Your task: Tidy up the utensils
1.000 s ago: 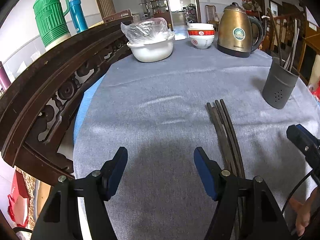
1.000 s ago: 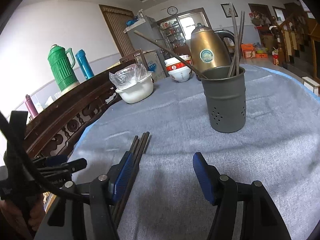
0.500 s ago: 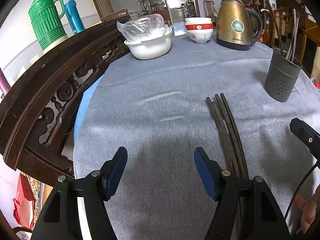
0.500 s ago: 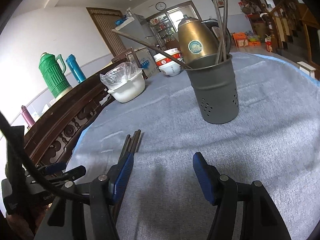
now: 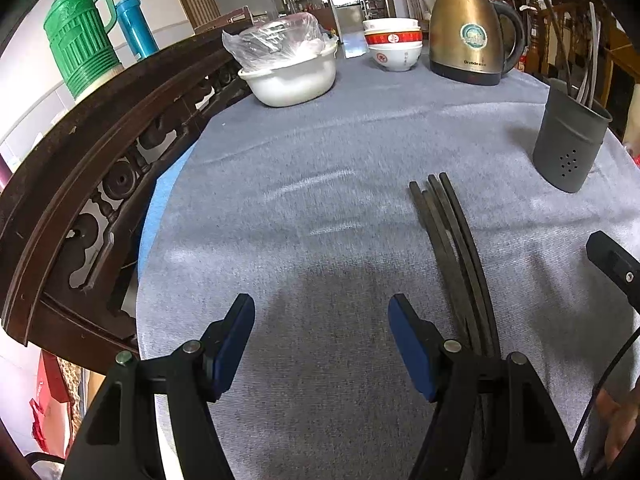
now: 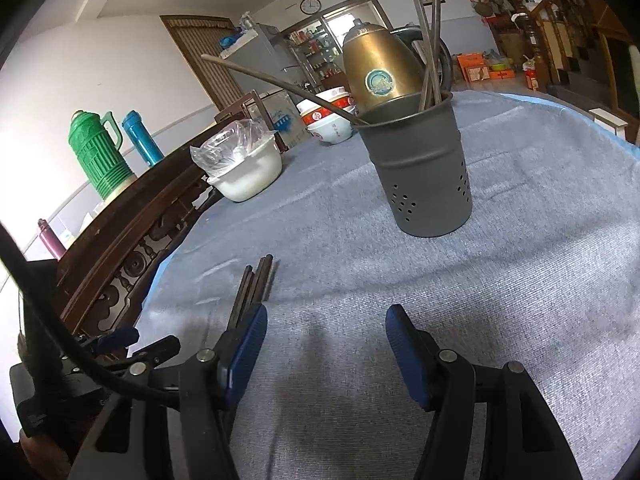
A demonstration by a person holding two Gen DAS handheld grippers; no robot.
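Observation:
Several dark chopsticks [image 5: 450,240] lie side by side on the grey tablecloth, just right of my left gripper [image 5: 322,336], which is open and empty. In the right wrist view the chopsticks [image 6: 253,292] run under the left finger of my right gripper [image 6: 326,344], also open and empty. A grey perforated utensil holder [image 6: 420,172] stands upright beyond the right gripper with several chopsticks in it. The holder shows at the right in the left wrist view [image 5: 570,144].
A white bowl covered with plastic [image 5: 290,68], stacked red-and-white bowls [image 5: 394,46] and a brass kettle [image 5: 468,28] stand at the table's far side. A carved wooden chair back [image 5: 100,132] borders the left edge. Green and blue thermoses [image 5: 84,52] stand behind it.
Both grippers have drawn nearer to the table. The holder looms larger in the right wrist view. Chopsticks and holder have not moved; both grippers stay open.

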